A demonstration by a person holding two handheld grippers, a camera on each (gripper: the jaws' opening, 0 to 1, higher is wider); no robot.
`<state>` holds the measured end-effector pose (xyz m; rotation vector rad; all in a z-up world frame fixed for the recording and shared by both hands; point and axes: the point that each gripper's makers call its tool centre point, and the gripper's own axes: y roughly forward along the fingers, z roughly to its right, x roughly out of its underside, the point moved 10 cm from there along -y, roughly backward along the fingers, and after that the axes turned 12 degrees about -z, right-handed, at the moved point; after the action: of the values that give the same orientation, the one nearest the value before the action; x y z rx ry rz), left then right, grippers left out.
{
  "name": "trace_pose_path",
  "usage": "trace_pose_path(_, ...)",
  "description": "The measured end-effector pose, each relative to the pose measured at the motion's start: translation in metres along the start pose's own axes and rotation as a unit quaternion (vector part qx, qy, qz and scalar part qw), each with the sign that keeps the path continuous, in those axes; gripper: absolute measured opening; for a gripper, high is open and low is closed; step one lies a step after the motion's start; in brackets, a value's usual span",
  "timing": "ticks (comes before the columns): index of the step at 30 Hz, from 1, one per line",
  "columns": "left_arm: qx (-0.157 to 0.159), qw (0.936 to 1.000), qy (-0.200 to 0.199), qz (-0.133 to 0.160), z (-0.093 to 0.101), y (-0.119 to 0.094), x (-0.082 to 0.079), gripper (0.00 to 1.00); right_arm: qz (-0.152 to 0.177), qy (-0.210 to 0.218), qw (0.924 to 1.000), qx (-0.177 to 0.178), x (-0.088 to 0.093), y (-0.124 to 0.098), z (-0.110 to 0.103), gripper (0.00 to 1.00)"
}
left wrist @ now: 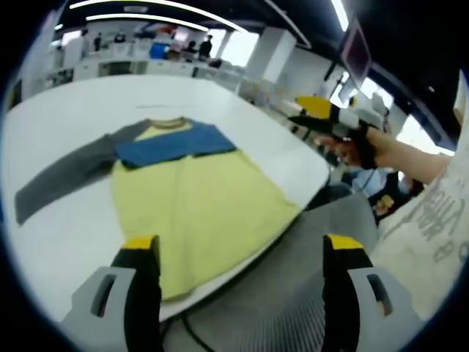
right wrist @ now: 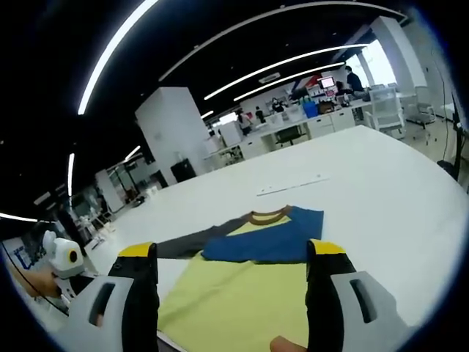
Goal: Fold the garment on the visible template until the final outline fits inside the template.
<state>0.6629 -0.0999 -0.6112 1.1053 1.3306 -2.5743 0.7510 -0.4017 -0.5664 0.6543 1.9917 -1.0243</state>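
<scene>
Lying flat on the white table [left wrist: 66,227] toward twelve o'clock of both views, the garment [left wrist: 198,198] has its blue sleeve folded across the chest and its grey sleeve still outstretched, while the left gripper [left wrist: 238,257] and right gripper [right wrist: 231,260] hover with jaws apart and empty, presumably poised for the next fold.

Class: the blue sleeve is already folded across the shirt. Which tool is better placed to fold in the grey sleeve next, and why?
Probably the left tool. In the left gripper view, the grey sleeve stretches out flat on its side of the yellow shirt, while the right tool hovers off the table's far edge. Both are open.
</scene>
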Motion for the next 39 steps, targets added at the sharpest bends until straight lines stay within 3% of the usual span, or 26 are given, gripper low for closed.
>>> trace_pose_path(6, -0.003, 1.0000, -0.005, 0.006, -0.007, -0.004, 0.001, 0.88, 0.002, 0.006, 1.0000, 0.003, 0.002, -0.002, 0.001, 0.83)
trace_pose_path(12, -0.011, 0.9987, -0.034, 0.035, -0.021, -0.015, -0.003, 0.88, 0.001, 0.013, 0.9999, 0.007, 0.004, -0.004, 0.004, 0.82)
trace_pose_path(22, -0.033, 0.9968, -0.055, 0.047, -0.043, -0.025, -0.003, 0.87, 0.001, 0.015, 0.9999, 0.008, 0.006, -0.006, 0.005, 0.82)
trace_pose_path(28, -0.028, 0.9839, -0.131, 0.119, -0.061, -0.033, -0.009, 0.84, 0.001, 0.018, 0.9998, 0.011, 0.008, -0.009, 0.006, 0.82)
trace_pose_path(32, -0.022, 0.9784, -0.149, 0.142, -0.067, -0.036, -0.010, 0.84, 0.006, 0.021, 0.9997, 0.012, 0.008, -0.011, 0.007, 0.82)
trace_pose_path(36, -0.013, 0.9618, -0.200, 0.186, -0.079, -0.040, -0.012, 0.84, 0.008, 0.021, 0.9996, 0.015, 0.007, -0.012, 0.008, 0.82)
trace_pose_path(39, -0.010, 0.9432, -0.246, 0.223, -0.091, -0.043, -0.011, 0.84, 0.007, 0.021, 0.9997, 0.013, 0.008, -0.012, 0.009, 0.82)
